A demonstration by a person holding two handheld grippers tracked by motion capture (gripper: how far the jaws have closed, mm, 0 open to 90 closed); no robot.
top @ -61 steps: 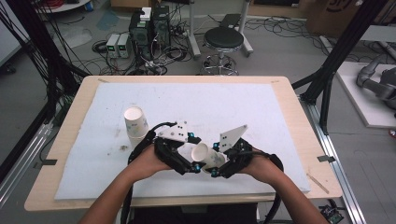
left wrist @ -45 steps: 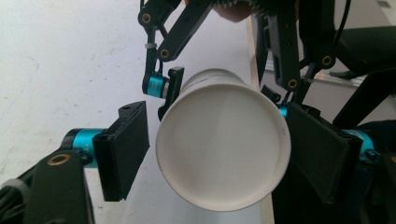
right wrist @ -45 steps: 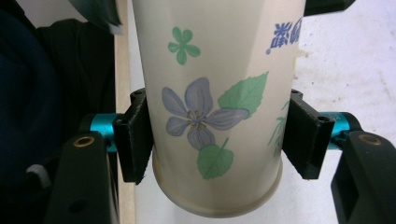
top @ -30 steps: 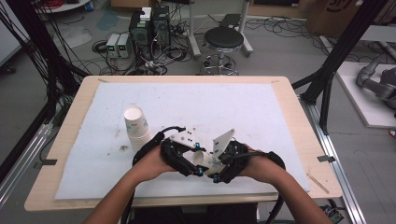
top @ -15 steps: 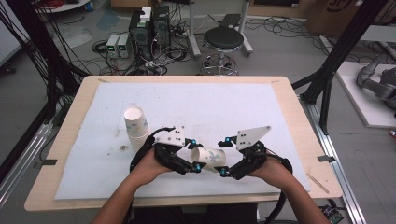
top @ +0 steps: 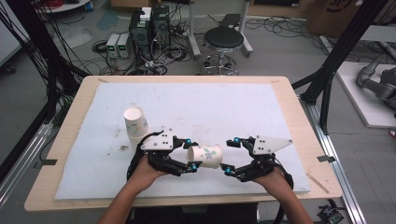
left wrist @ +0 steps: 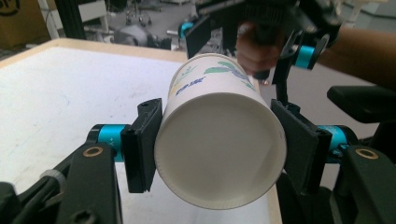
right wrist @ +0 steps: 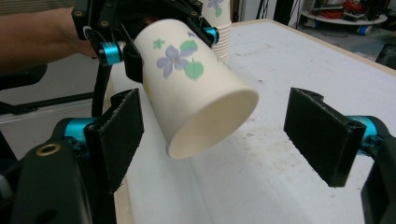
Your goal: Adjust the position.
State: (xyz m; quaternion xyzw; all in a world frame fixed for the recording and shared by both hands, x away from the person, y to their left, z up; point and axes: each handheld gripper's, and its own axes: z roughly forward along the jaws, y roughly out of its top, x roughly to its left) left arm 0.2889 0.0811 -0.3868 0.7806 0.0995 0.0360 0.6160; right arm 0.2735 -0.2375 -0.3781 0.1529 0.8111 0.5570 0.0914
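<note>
Lying on its side in the air, a white paper cup printed with purple flowers and green leaves (top: 205, 156) is being held by the left gripper (top: 190, 153), whose two black jaws are being pressed against opposite sides of the cup near its base — in the left gripper view the cup's flat bottom (left wrist: 219, 148) is being shown facing the camera, squeezed between the pads. The open mouth of the cup is being pointed toward the right gripper (top: 228, 155), which is being kept just beside the rim with its jaws spread wide and touching nothing; in the right gripper view the rim (right wrist: 212, 123) is being seen between the parted pads. Behind and to the outer side of the left gripper, a stack of white paper cups (top: 136, 124) is standing upright on the white foam sheet (top: 233, 107) covering the wooden table (top: 84, 84).
</note>
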